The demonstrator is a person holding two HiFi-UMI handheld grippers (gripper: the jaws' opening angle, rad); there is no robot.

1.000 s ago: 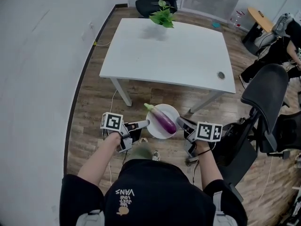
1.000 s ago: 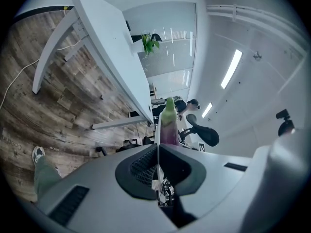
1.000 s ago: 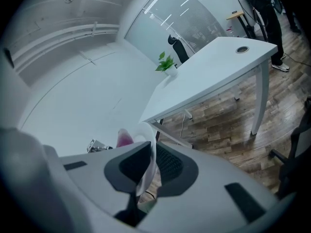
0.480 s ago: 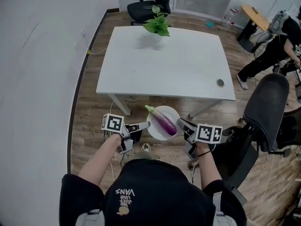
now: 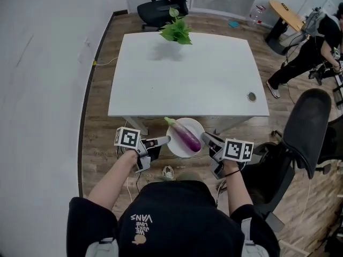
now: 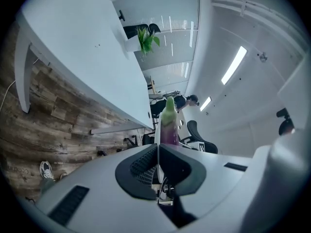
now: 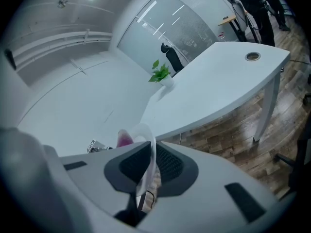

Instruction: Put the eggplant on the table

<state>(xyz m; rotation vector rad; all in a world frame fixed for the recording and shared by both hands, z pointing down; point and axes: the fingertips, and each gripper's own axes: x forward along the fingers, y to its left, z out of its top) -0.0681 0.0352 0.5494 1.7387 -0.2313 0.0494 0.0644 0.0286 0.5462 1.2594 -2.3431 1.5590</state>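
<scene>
A purple eggplant [image 5: 185,136] with a green stem lies on a white plate [image 5: 177,146] held in the air just in front of the white table [image 5: 182,74]. My left gripper [image 5: 167,140] is shut on the plate's left rim, my right gripper [image 5: 204,138] is shut on its right rim. In the left gripper view the eggplant [image 6: 168,125] stands up beyond the shut jaws, with the plate [image 6: 158,130] edge-on between them. In the right gripper view the plate [image 7: 149,152] rim sits between the pads, and a bit of the eggplant [image 7: 124,140] peeks over it.
A potted green plant [image 5: 176,30] stands at the table's far edge, and a cable hole [image 5: 251,96] is near its right side. A black office chair [image 5: 305,133] stands to my right, another chair [image 5: 161,1] behind the table. A person [image 5: 316,42] stands at far right.
Both grippers have carried the plate with the eggplant forward: the table's near edge now lies right at the plate, where earlier there was floor between them.
</scene>
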